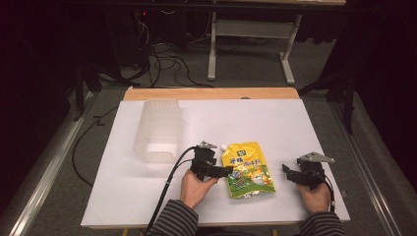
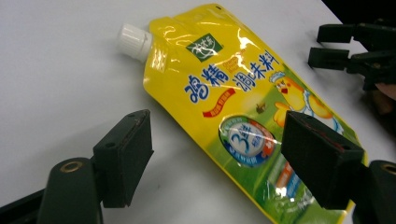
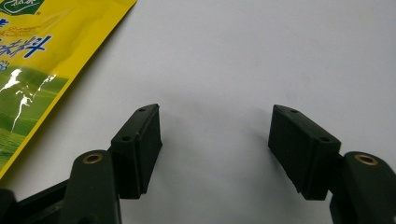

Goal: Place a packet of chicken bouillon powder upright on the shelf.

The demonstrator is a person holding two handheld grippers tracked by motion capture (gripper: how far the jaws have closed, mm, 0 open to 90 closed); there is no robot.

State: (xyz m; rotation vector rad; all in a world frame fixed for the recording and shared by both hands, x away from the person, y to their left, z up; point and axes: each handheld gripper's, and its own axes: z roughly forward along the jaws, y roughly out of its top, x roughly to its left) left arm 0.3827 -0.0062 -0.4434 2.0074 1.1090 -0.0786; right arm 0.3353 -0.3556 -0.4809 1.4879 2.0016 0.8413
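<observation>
Left tool gaped wide over the yellow pouch at frame centre; right tool stood open, empty, lower right.

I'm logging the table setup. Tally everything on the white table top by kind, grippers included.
Yellow spouted pouch: 1
Clear plastic container: 1
Handheld grippers: 2, the left gripper and the right gripper, both open
Total: 4
</observation>
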